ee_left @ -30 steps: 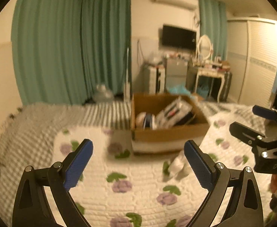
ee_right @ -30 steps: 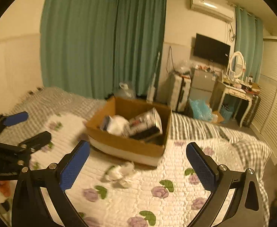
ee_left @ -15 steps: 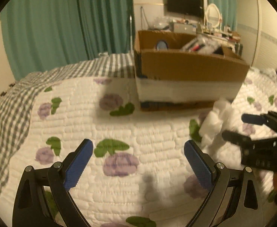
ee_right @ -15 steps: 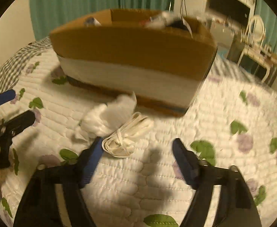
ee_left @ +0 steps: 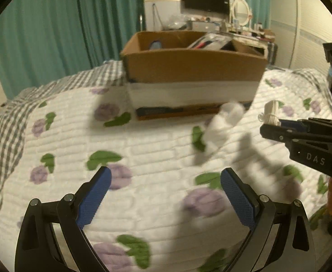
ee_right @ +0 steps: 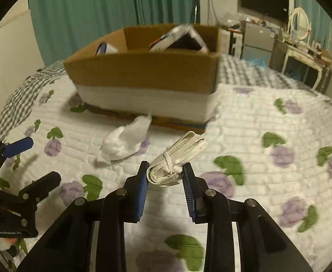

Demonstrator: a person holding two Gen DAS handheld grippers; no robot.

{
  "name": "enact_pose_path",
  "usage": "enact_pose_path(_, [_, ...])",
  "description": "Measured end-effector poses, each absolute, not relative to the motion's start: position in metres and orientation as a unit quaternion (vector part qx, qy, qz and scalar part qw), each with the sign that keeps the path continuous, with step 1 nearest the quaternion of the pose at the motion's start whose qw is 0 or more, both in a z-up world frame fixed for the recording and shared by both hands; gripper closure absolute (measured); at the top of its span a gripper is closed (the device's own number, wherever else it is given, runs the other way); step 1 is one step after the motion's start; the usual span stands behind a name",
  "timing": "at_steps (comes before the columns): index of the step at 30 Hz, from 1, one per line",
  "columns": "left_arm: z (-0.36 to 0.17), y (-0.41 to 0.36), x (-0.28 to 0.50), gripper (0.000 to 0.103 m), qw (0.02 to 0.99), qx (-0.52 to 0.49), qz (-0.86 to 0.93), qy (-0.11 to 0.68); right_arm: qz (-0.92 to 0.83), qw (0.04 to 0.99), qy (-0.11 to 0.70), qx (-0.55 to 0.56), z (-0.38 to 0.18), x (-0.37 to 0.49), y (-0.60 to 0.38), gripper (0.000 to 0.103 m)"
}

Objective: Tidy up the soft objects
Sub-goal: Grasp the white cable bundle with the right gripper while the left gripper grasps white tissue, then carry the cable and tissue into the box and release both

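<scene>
The right gripper (ee_right: 165, 178) has its jaws closed around the near end of a bundled white cord (ee_right: 177, 156), a flat coil tied about its middle, which lies on the quilted bed (ee_right: 245, 122) just in front of the cardboard box (ee_right: 143, 72). The bundle looks light and limp; I judge a hold beside the tie band keeps the loops from spilling, while a grip at one end may let the far end droop. Left of it, a crumpled white tissue wad (ee_right: 125, 140) rests near the box, very light and easily crushed. The left gripper (ee_left: 164, 195) hovers over the quilt, jaws spread wide and empty.
</scene>
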State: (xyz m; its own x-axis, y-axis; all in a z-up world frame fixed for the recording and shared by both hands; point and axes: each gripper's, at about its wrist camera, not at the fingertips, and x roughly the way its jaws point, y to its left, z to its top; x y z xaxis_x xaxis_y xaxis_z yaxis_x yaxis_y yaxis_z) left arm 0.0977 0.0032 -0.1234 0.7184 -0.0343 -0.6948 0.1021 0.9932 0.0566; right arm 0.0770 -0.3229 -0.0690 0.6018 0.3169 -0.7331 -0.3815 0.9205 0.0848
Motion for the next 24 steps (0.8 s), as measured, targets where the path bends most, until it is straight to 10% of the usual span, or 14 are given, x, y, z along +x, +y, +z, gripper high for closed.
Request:
enact_pose_path(9, [-0.129, -0.049, 0.146, 0.008, 0.92, 0.049, -0.057, 0.384, 0.196, 0.896, 0.387, -0.092, -0.054, 0.104, -0.333, 0.074])
enact_pose_path(18, [-0.158, -0.071, 0.187, 0.06, 0.906, 0.045, -0.074, 0.414, 0.188, 0.889, 0.411, -0.073, -0.065, 0.123, -0.35, 0.074])
enact_pose_path(24, [-0.146, -0.07, 0.177, 0.065, 0.908, 0.046, -0.088, 0.406, 0.189, 0.892, 0.405, -0.072, -0.063, 0.112, -0.346, 0.074])
